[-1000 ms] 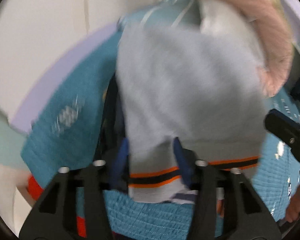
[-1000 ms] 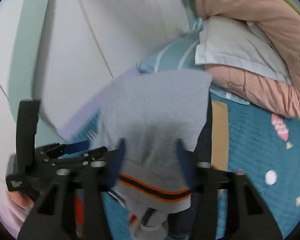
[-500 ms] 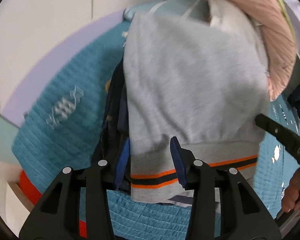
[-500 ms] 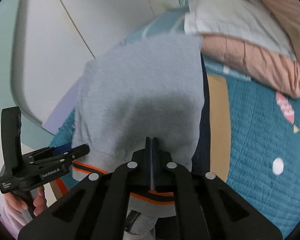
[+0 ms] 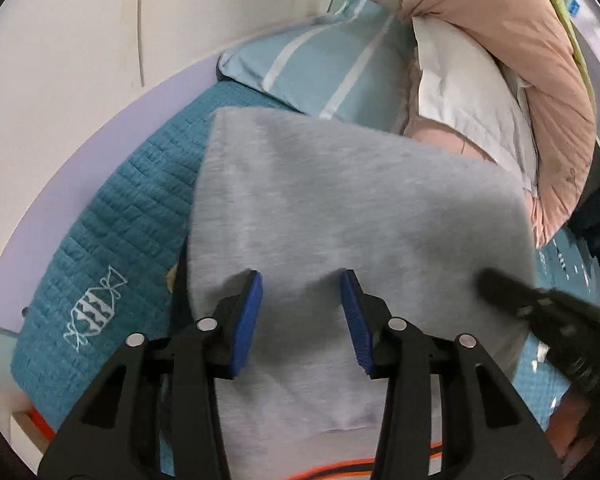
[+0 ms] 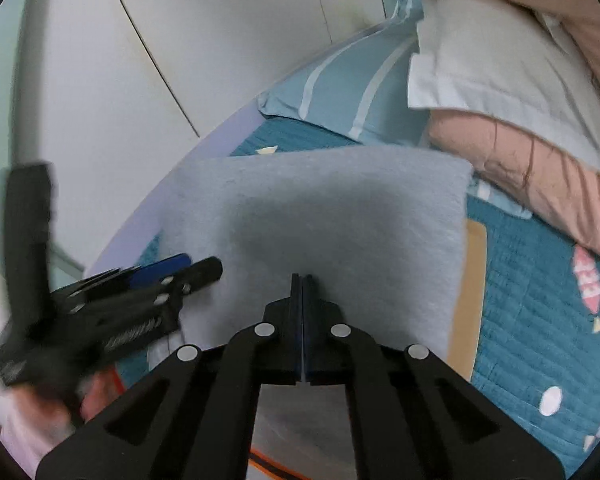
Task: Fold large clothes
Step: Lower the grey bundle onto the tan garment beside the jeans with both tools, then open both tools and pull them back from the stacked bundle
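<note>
A grey sweater [image 5: 340,208] with an orange and black striped hem lies folded on the teal quilted bedspread [image 5: 112,232]; it also shows in the right wrist view [image 6: 340,216]. My left gripper [image 5: 301,320] is open, its blue pads over the grey fabric and holding nothing. My right gripper [image 6: 302,292] is shut, its tips against the sweater; I cannot tell if fabric is pinched. The left gripper also shows at the left of the right wrist view [image 6: 172,276].
A light blue striped pillow [image 5: 324,68], a white pillow [image 5: 464,92] and a pink duvet [image 5: 540,72] lie at the head of the bed. A white wall [image 5: 80,40] runs along the left. A tan patch [image 6: 472,280] shows beside the sweater.
The sweater's fold has come down flat and the striped hem has slid to the bottom edge. The left gripper has opened. The right gripper closed half a second ago and stays shut.
</note>
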